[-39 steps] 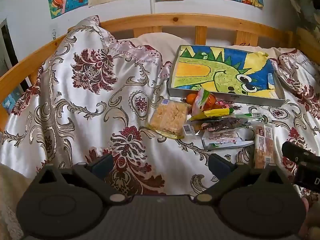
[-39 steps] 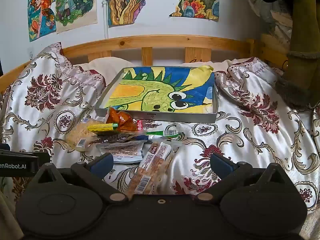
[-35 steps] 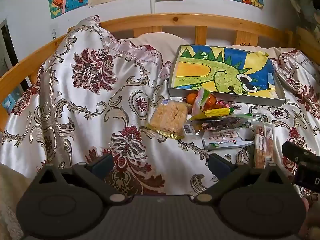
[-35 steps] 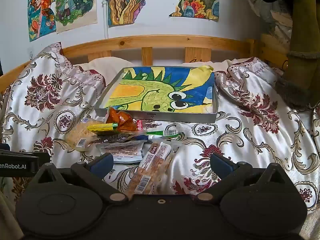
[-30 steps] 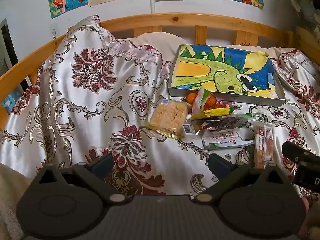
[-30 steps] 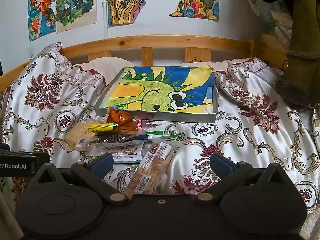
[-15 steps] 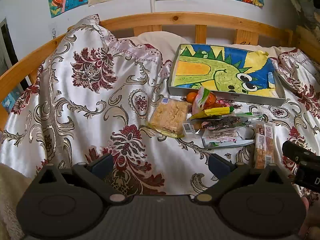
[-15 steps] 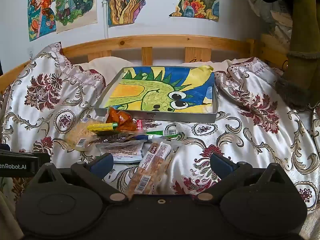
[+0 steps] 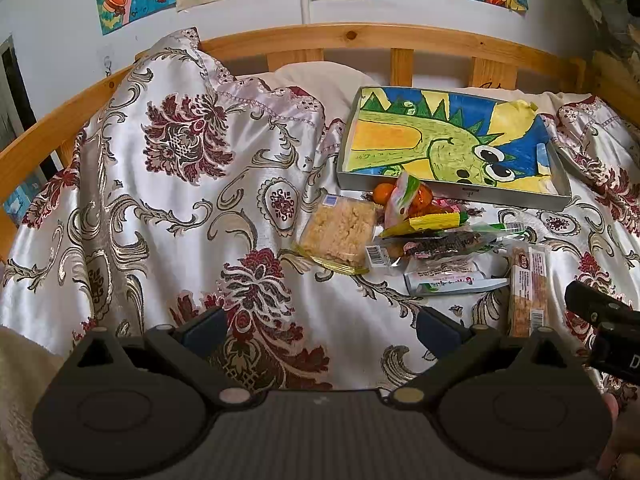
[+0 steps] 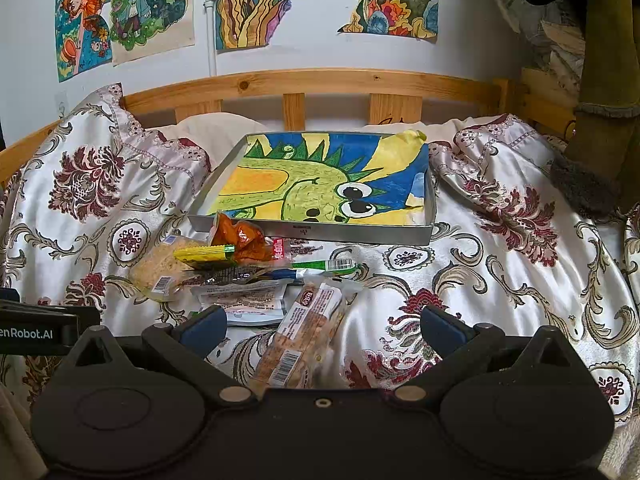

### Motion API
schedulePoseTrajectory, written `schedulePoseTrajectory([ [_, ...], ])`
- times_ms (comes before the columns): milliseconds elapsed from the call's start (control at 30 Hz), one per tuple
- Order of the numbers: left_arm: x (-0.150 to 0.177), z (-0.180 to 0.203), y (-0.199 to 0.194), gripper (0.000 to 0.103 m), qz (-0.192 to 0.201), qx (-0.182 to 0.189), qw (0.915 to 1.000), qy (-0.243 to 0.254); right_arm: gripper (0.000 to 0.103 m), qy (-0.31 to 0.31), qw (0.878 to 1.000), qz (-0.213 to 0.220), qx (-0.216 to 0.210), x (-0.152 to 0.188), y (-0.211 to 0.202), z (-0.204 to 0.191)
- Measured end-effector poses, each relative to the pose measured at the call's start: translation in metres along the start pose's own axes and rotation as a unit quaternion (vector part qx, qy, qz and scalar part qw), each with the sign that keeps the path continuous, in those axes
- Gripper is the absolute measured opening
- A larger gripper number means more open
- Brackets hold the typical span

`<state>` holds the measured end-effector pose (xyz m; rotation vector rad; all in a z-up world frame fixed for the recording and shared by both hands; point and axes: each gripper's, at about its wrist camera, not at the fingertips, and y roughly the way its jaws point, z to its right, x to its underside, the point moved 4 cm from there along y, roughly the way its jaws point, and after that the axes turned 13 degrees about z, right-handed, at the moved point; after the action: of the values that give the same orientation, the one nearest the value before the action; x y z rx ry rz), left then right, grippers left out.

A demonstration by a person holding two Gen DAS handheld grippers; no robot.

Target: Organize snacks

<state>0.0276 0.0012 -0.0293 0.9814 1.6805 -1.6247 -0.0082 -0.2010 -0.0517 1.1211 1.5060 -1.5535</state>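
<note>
**Snacks heaped before the tray**

Your left tongs [image 9: 320, 326] and right tongs [image 10: 322, 326] stood spread, holding nothing. Crinkly plastic snack packets [image 10: 244, 268] overlapped on the glossy satin bedspread [image 9: 180, 200], touching the shallow metal tray [image 10: 312, 234]; lower wrappers were half hidden.

Partly hidden snacks
The nut bar [image 10: 304, 336] is being cut off by the right gripper [image 10: 322, 326]; wrapper print is being blurred.

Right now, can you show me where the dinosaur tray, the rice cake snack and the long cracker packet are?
dinosaur tray [image 10: 308, 231]: right wrist view, front metal wall.
rice cake snack [image 9: 340, 232]: left wrist view, packet's middle.
long cracker packet [image 10: 308, 328]: right wrist view, wrapper's middle.
</note>
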Motion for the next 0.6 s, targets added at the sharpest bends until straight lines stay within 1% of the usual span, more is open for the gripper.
schedulePoseTrajectory([
  [600,0.0033,0.0022,-0.0007,0.102,-0.001,0.000,1.0000,0.000,0.102,0.000,1.000,0.000,0.000,0.0000,-0.0002,-0.0002],
])
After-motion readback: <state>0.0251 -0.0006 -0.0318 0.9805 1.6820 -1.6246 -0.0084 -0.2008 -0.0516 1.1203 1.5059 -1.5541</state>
